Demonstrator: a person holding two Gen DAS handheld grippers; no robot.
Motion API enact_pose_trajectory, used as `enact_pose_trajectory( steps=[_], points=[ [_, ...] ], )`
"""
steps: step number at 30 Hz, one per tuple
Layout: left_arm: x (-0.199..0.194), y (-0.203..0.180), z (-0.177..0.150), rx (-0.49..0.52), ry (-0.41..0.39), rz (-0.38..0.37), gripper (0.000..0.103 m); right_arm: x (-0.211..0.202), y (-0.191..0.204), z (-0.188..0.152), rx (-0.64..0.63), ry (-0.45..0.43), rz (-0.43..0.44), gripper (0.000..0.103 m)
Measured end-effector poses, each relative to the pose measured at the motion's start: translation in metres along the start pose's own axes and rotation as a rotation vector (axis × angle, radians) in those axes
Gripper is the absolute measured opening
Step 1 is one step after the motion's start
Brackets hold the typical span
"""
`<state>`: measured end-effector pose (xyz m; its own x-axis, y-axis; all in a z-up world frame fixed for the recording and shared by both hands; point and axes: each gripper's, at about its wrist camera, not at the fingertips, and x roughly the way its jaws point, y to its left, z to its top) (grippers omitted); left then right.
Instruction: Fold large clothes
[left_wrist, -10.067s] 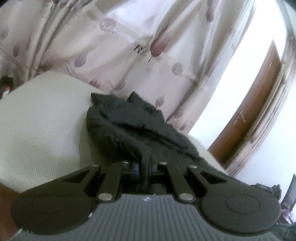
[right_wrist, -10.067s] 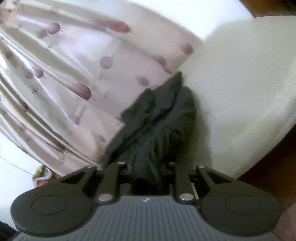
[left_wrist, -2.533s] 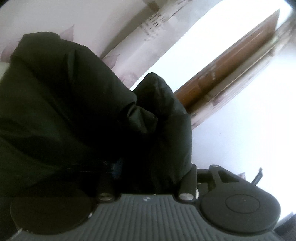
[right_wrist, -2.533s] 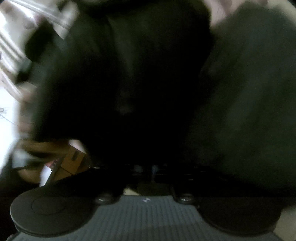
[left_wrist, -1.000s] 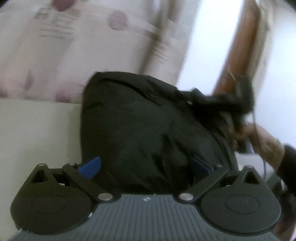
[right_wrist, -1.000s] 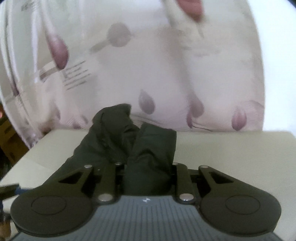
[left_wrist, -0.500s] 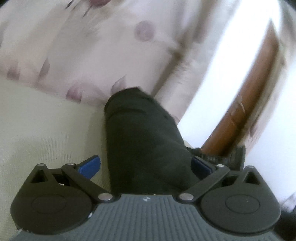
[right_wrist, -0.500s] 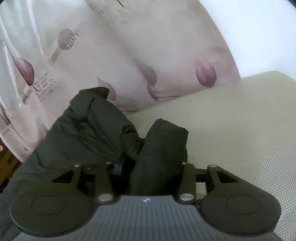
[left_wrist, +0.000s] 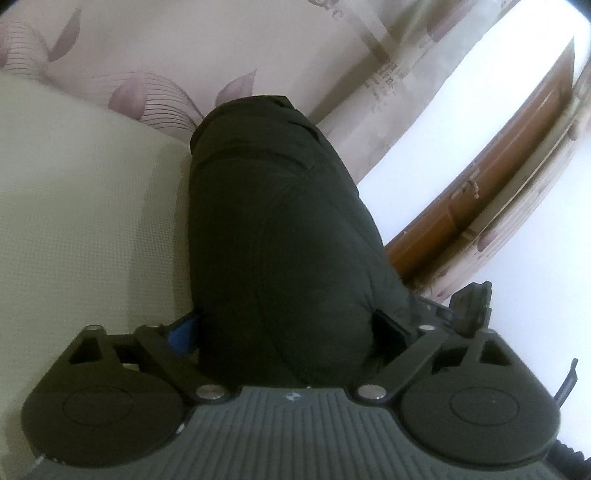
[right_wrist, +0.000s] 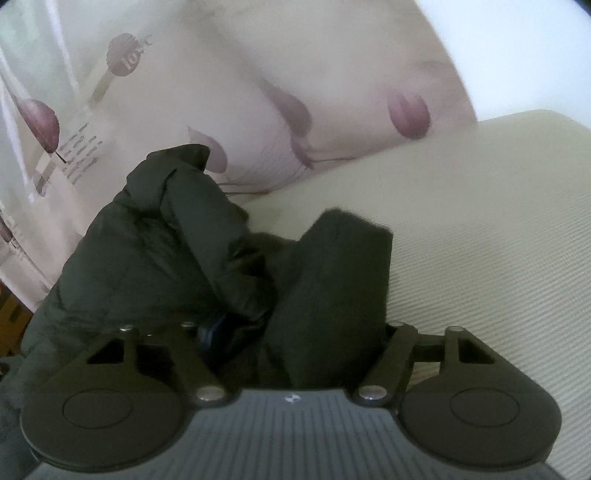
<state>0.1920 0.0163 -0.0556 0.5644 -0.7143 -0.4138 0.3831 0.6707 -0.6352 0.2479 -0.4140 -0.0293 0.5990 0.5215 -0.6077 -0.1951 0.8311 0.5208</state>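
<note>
A black padded garment (left_wrist: 273, 229) lies bunched on a cream textured surface (left_wrist: 81, 221). In the left wrist view its bulk fills the gap of my left gripper (left_wrist: 284, 328). Those jaws stand wide and are closing, with a blue pad (left_wrist: 181, 332) showing at the fabric's left edge. In the right wrist view the garment (right_wrist: 147, 258) heaps at the left. A thick fold (right_wrist: 340, 277) of it sits between the jaws of my right gripper (right_wrist: 303, 328), which are opening. The fold leans toward the right finger, and slack fabric half hides the left blue pad (right_wrist: 214, 332).
A pale curtain (left_wrist: 147, 55) with purple leaf prints hangs right behind the cream surface (right_wrist: 480, 229). A brown wooden door frame (left_wrist: 498, 177) and a white wall are at the right. A small black device part (left_wrist: 472, 306) pokes up beside my left gripper.
My right gripper has sunk toward the cream surface and its jaws have spread off the fold they pinched. My left gripper has come lower and closer to the garment, and its jaws have narrowed a little.
</note>
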Motion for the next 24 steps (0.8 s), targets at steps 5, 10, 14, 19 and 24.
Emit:
enact_pose_trajectory(
  steps=[5,10,14,19,24],
  points=[
    [-0.049,0.011,-0.023,-0.024,-0.038,0.056,0.090,0.013,0.034,-0.015,0.011,0.020,0.056,0.066],
    [-0.110,0.024,-0.052,-0.055,-0.116,0.149,0.092,0.028,0.085,-0.035,-0.036,0.070,0.148,0.066],
    [-0.148,0.010,-0.064,0.001,-0.230,0.251,0.090,0.034,0.109,-0.035,-0.044,0.072,0.187,0.068],
    [-0.168,-0.034,-0.062,0.133,-0.323,0.257,0.091,-0.002,0.106,-0.009,0.033,0.019,0.197,0.081],
    [-0.138,-0.063,-0.071,0.251,-0.268,0.149,0.089,-0.044,0.102,-0.002,0.037,0.053,0.160,0.083]
  ],
)
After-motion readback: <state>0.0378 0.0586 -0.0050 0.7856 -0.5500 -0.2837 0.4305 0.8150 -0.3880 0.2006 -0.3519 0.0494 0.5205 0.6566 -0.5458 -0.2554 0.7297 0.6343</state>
